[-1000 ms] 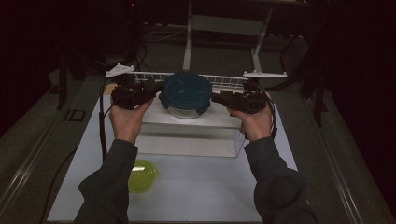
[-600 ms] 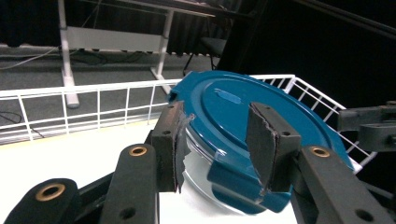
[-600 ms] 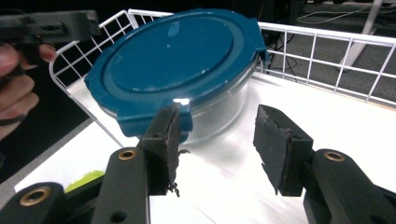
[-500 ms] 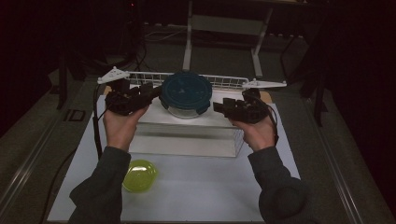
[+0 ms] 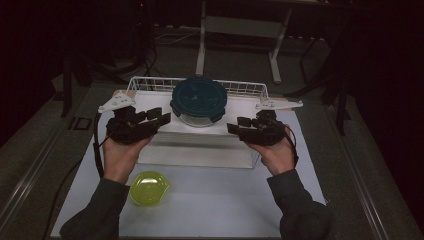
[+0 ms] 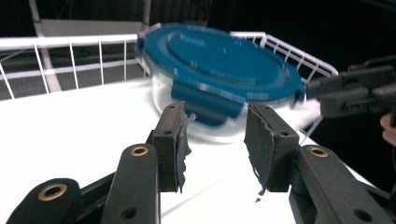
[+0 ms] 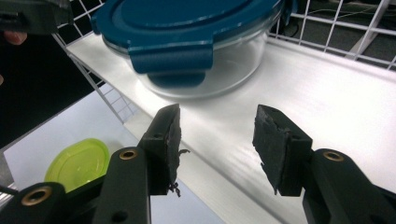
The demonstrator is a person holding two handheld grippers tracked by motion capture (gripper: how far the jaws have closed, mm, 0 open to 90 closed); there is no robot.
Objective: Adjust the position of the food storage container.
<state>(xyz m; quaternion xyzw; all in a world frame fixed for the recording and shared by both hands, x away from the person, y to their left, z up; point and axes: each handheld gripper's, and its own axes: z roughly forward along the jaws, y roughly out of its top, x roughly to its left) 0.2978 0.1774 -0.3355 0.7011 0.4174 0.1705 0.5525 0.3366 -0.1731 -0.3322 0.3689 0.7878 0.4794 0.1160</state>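
A round glass container with a blue clip-on lid [image 5: 199, 101] sits in the upper centre of the high view, on a white wire-railed rack shelf [image 5: 165, 134] raised above the worktop [image 5: 225, 200]. The left tongs [image 5: 162, 118] and right tongs [image 5: 231, 127] flank it at mid-frame, both with jaws standing wide and holding nothing, near the container but apart from it. A good next move, judging by the pose — bring each side in level, pads squarely on the glass wall beneath the lid rim, avoiding the blue clasp [image 7: 170, 59]. A lime-green bowl [image 5: 148, 188] lies at lower left, well apart. The wire rail [image 5: 240, 88] behind limits room; the shelf's front edge is open.
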